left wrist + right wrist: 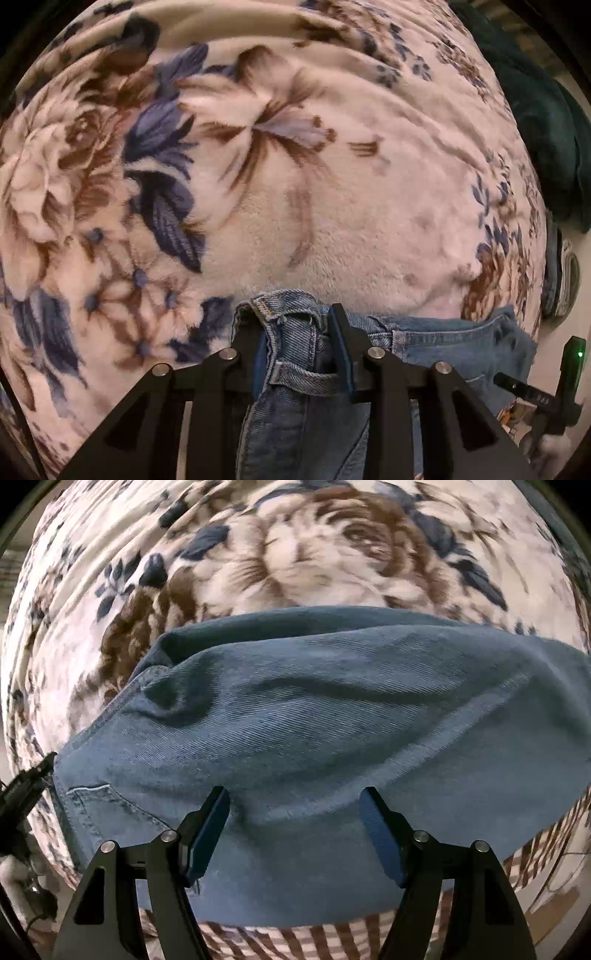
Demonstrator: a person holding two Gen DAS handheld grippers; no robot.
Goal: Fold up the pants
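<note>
Blue denim pants [314, 709] lie on a floral fleece blanket [332, 203]. In the left wrist view my left gripper [295, 332] is shut on the bunched waistband with a belt loop [291, 343]; the waistband runs off to the right [461, 336]. In the right wrist view my right gripper [295, 805] is open, its blue pads [210, 827] wide apart just above the flat denim near a back pocket [96, 805]. The other gripper shows at the left edge [26, 790], and the right one shows in the left wrist view [546, 391].
A dark green cloth [543, 122] lies at the blanket's far right edge. A brown checked fabric [332, 938] shows under the near edge of the pants.
</note>
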